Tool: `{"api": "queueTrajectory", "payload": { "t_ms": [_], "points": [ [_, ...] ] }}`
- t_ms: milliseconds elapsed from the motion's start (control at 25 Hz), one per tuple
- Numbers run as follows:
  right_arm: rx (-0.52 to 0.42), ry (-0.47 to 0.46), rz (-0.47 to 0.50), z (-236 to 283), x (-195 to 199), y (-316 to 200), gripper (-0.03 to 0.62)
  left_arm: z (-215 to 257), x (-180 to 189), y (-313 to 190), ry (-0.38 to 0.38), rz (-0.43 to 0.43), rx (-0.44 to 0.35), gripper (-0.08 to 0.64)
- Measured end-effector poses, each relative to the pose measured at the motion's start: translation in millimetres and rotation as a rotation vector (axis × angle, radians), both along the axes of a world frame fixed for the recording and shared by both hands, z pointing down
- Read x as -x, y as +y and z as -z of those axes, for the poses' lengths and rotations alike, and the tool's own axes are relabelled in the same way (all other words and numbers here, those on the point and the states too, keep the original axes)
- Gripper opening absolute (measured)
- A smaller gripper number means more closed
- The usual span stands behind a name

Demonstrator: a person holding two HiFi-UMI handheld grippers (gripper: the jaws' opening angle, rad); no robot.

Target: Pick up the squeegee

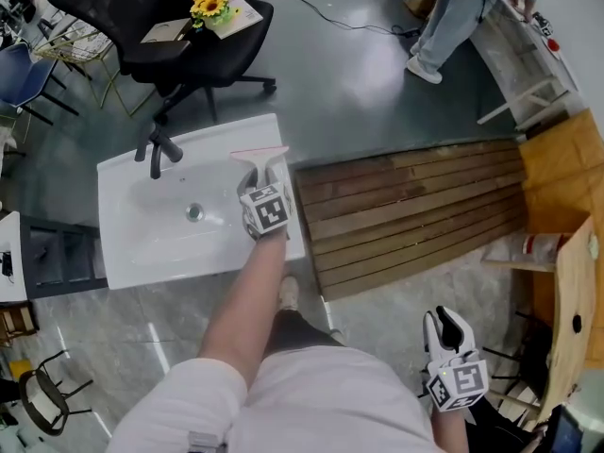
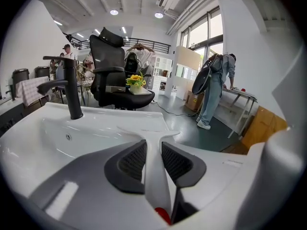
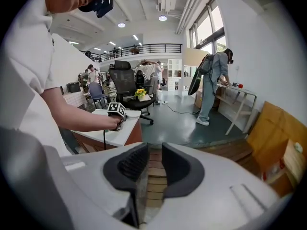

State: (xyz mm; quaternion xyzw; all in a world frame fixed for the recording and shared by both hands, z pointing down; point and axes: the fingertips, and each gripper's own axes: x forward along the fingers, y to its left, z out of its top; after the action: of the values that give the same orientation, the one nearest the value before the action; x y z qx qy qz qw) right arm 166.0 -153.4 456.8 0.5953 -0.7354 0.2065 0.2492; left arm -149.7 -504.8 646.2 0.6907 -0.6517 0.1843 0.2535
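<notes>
A white squeegee [image 1: 259, 161] with a pinkish blade lies on the right rim of the white washbasin [image 1: 142, 243], blade end away from me. My left gripper [image 1: 262, 189] reaches over that rim and is shut on the squeegee's handle. In the left gripper view the handle [image 2: 152, 143] fills the gap between the two dark pads, and its T-shaped head rests on the basin beyond the left gripper [image 2: 153, 163]. My right gripper [image 1: 449, 327] hangs low at my right side, away from the basin. Its jaws are open a little with nothing in them; the right gripper [image 3: 149, 169] shows wooden slats through the gap.
A black faucet [image 1: 156, 151] stands at the basin's back left, with the drain [image 1: 194, 212] in the bowl. A slatted wooden platform [image 1: 415, 206] lies right of the basin. Behind are a black office chair [image 1: 179, 26] carrying flowers, a standing person [image 1: 453, 17], and wooden boards [image 1: 566, 253] at far right.
</notes>
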Motion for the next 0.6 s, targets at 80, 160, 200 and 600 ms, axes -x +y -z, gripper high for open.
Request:
{"api": "queueTrajectory", "payload": {
  "t_ms": [80, 160, 200, 600],
  "points": [
    [-0.008, -0.006, 0.018, -1, 0, 1, 0.078, 8, 2, 6, -0.004, -0.008, -0.011, 0.109],
    [-0.018, -0.013, 0.036, -2, 0, 2, 0.078, 15, 2, 14, -0.005, -0.018, -0.021, 0.109],
    [-0.024, -0.016, 0.047, -1, 1, 2, 0.078, 19, 2, 19, -0.004, -0.021, -0.026, 0.109],
    [-0.09, -0.057, 0.191, -2, 9, 7, 0.078, 71, 0, 91, 0.01, -0.062, -0.091, 0.109]
  ]
}}
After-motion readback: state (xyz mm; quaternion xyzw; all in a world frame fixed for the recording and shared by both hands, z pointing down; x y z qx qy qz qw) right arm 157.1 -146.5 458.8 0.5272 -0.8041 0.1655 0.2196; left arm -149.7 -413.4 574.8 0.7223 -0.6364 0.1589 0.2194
